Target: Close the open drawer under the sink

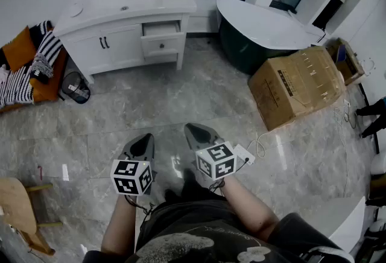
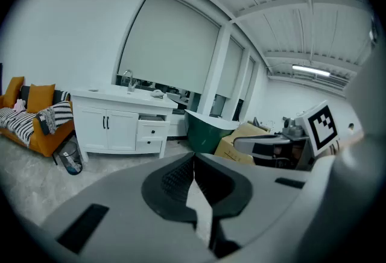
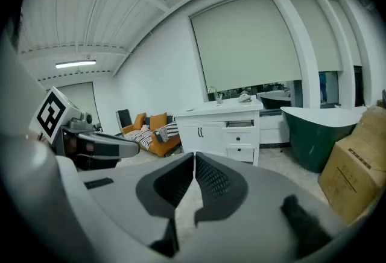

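Bare floor [image 1: 181, 99] runs clear to the open drawer [image 1: 161, 29]; cardboard box [image 1: 298, 84] and bin [image 1: 76, 87] flank it.

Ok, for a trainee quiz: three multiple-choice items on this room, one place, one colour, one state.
1. The cardboard box stands: A) on the vanity B) in the tub C) on the floor beside the tub.
2. The vanity is: A) white B) black C) orange.
3. Its upper drawer is: A) shut B) partly out C) removed.
Answers: C, it rests on the floor next to the tub; A, its body is white; B, its front juts out.
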{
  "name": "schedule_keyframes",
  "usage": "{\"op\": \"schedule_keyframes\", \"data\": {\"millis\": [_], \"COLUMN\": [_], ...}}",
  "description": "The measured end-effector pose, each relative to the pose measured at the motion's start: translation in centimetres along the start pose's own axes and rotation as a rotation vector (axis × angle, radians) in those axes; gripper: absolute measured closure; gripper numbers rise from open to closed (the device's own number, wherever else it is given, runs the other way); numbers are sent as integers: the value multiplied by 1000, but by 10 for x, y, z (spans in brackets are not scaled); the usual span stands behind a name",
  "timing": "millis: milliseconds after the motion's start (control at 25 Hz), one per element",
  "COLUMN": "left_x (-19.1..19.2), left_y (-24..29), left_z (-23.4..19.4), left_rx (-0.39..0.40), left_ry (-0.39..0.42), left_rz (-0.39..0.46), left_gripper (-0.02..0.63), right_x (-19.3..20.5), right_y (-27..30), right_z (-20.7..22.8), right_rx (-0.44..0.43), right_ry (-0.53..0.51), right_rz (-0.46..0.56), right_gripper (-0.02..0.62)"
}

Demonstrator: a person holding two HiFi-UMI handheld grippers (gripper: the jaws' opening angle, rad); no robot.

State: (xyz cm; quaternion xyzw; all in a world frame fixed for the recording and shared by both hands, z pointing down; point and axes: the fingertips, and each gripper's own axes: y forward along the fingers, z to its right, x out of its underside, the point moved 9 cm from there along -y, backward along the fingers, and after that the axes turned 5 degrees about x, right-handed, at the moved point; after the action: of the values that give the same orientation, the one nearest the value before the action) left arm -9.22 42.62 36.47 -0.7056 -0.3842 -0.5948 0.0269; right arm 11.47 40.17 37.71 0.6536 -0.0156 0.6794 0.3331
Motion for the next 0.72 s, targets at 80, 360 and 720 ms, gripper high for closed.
{"op": "schedule_keyframes", "data": {"millis": [80, 360, 720], "left_x": [3, 9, 18], "left_y": [-4, -15, -32], "left_z": [1, 8, 11], "left_rx": [2, -8, 1], "left_ry": [1, 3, -10], "left_rz": [4, 15, 33], "left_gripper": [591, 591, 592], "right_x": [3, 9, 19], "right_y": [-3, -19, -35], "right_z": [-4, -9, -20], "right_rx": [-3, 9, 6], "right_ry": [-7, -8, 65], "right_rz": [-1, 4, 40], "right_gripper": [565, 565, 565]}}
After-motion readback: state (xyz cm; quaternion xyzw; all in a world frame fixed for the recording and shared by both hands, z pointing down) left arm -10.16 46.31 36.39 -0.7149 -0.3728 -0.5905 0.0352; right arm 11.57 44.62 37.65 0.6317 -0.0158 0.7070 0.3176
